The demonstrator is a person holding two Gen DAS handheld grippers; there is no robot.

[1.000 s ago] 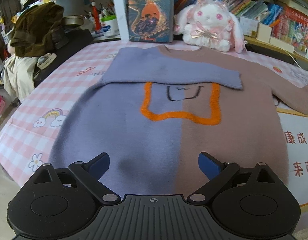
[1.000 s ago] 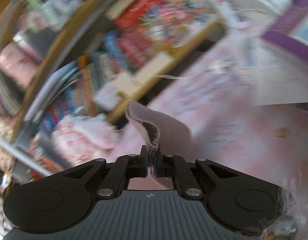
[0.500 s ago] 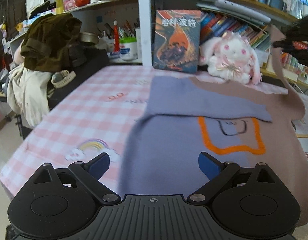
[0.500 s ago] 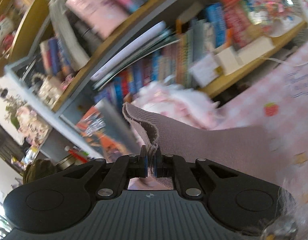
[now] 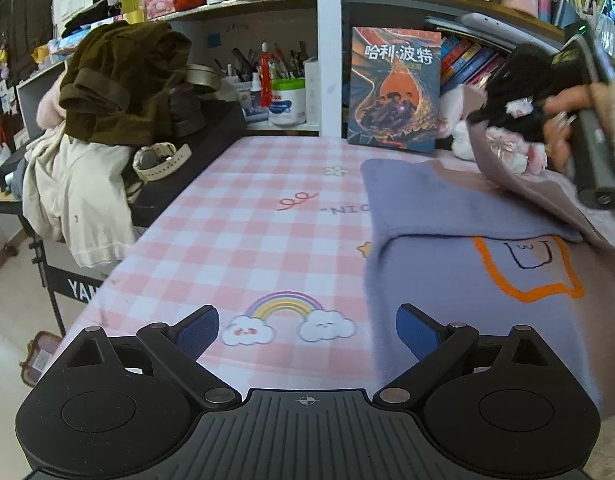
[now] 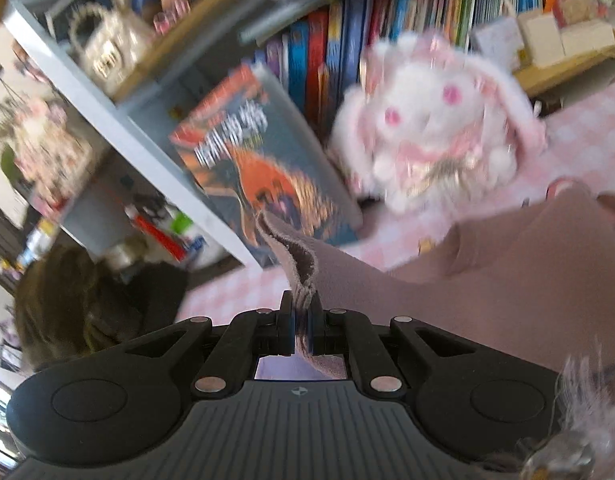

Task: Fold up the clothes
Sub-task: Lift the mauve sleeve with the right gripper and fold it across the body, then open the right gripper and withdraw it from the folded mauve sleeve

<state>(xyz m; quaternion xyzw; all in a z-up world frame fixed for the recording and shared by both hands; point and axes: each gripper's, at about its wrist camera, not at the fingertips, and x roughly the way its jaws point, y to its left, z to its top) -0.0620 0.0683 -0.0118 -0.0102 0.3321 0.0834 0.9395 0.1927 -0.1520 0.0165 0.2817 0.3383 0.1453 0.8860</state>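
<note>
Right-side view is pretty blurry, so the plush bunny point(image 6: 435, 128) and book point(image 6: 263, 168) are smeary, and the sweater point(image 5: 487, 280) runs off the edge on my left view. My right gripper point(image 6: 302, 326) is clamped on the pink sleeve cuff point(image 6: 297, 264), lifted over the checkered table point(image 5: 247, 240). My left gripper point(image 5: 307, 330) hangs wide apart, holding nothing, just above the table by the sweater's purple side.

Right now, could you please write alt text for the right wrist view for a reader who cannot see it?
The right hand-held gripper is shut on the cuff of a mauve sweater sleeve, held up above a pink checked tablecloth. Behind it, blurred, a white and pink plush rabbit sits beside a propped-up book below crowded bookshelves.
</note>
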